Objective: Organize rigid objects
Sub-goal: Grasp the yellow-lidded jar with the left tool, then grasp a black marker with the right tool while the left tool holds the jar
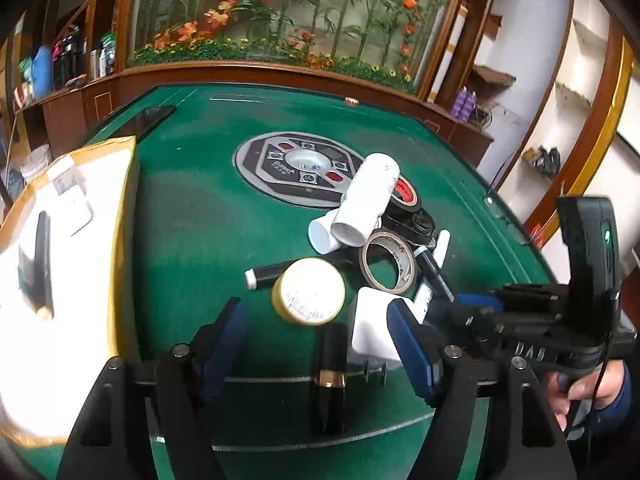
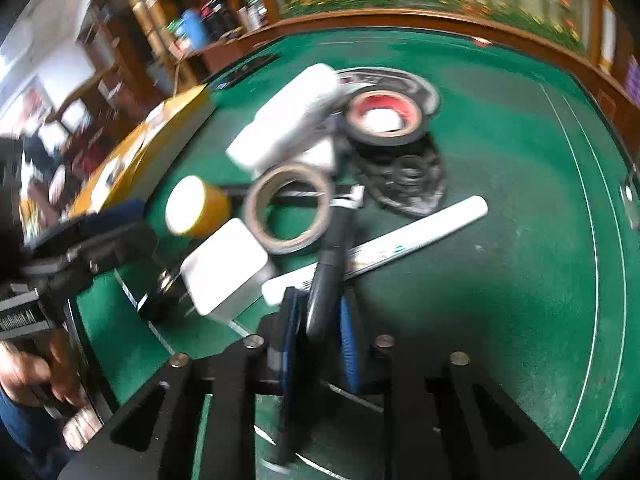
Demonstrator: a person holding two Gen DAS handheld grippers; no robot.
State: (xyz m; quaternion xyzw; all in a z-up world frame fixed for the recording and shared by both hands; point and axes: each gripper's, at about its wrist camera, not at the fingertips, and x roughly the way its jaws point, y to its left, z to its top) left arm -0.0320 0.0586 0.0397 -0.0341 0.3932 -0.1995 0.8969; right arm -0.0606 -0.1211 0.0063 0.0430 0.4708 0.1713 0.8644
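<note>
1. My right gripper (image 2: 320, 320) has clamped the black marker (image 2: 328, 272) at the pile's near edge; my left gripper (image 1: 316, 344) gapes empty over the black tube (image 1: 332, 376).
2. Next, I judge: lift the marker clear toward the yellow box (image 1: 80, 216), far left.

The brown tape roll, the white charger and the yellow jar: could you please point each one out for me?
brown tape roll (image 1: 400, 280): left wrist view, on its outer band at the right.
white charger (image 2: 224, 268): right wrist view, on its broad top face.
yellow jar (image 1: 309, 290): left wrist view, on its pale lid.
</note>
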